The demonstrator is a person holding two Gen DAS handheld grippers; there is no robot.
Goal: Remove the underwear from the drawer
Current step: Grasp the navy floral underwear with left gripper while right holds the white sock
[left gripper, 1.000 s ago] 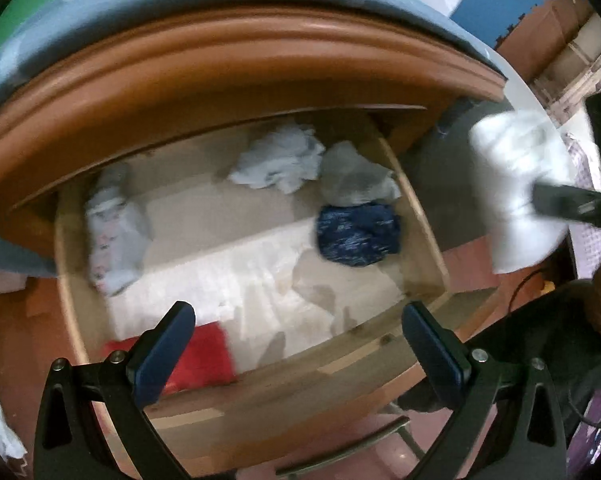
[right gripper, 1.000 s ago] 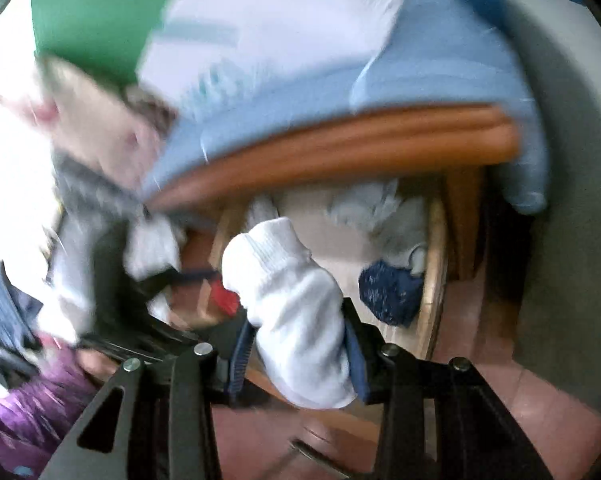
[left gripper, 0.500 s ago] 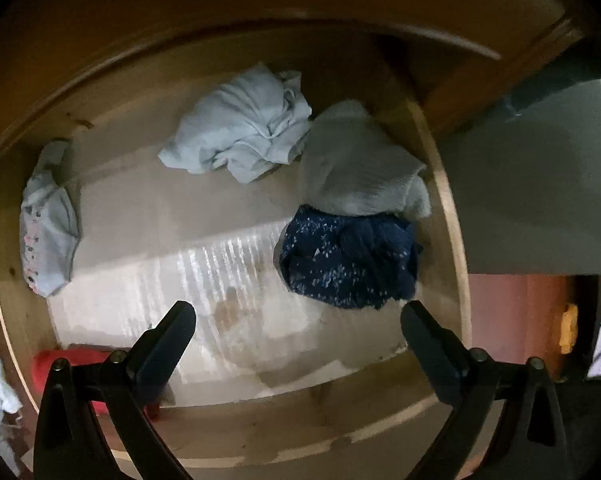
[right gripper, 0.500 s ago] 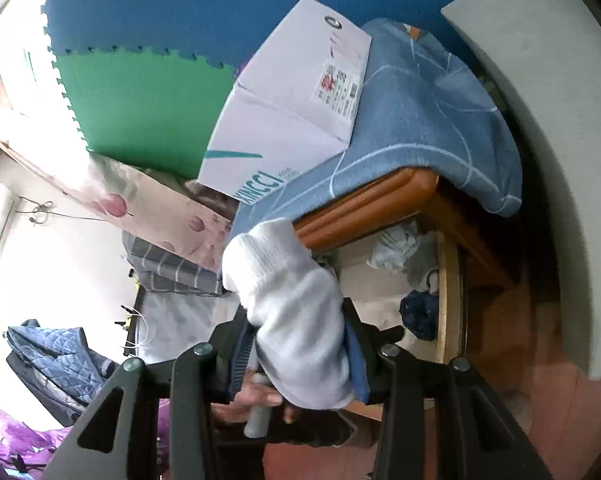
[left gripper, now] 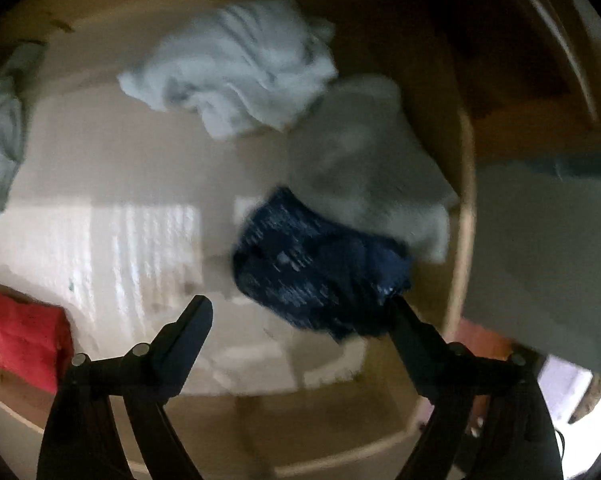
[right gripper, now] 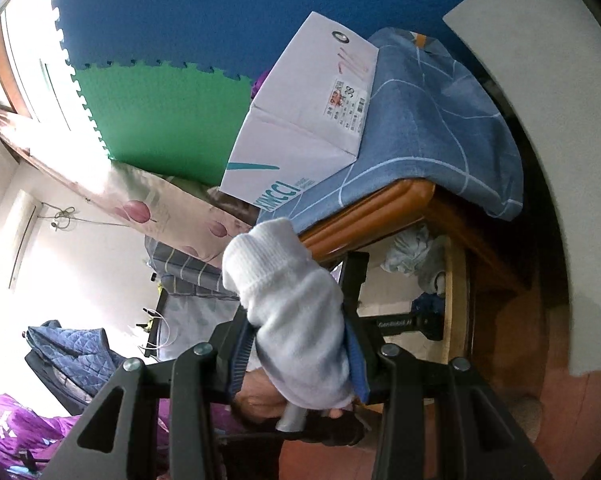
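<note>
My left gripper point(left gripper: 300, 312) is open, low inside the open wooden drawer point(left gripper: 466, 216). Its right fingertip touches the navy patterned underwear point(left gripper: 320, 272); the left fingertip hangs over bare drawer floor. A grey piece point(left gripper: 364, 160) lies behind the navy one, a light blue piece point(left gripper: 236, 68) further back, a pale piece point(left gripper: 0, 128) at the left wall and a red piece point(left gripper: 20, 336) at the front left. My right gripper point(right gripper: 296, 360) is shut on a white garment point(right gripper: 292, 320), held up outside the drawer point(right gripper: 454, 292).
A wooden table with a blue cloth point(right gripper: 428, 120) and a white cardboard box point(right gripper: 304, 120) sits above the drawer. A grey panel point(left gripper: 540, 256) stands right of the drawer. Bedding and a purple garment point(right gripper: 12, 432) lie at the left.
My left gripper has dropped deeper into the drawer toward the navy underwear, which now looks larger and blurred. My right gripper has stayed raised, still holding the white garment.
</note>
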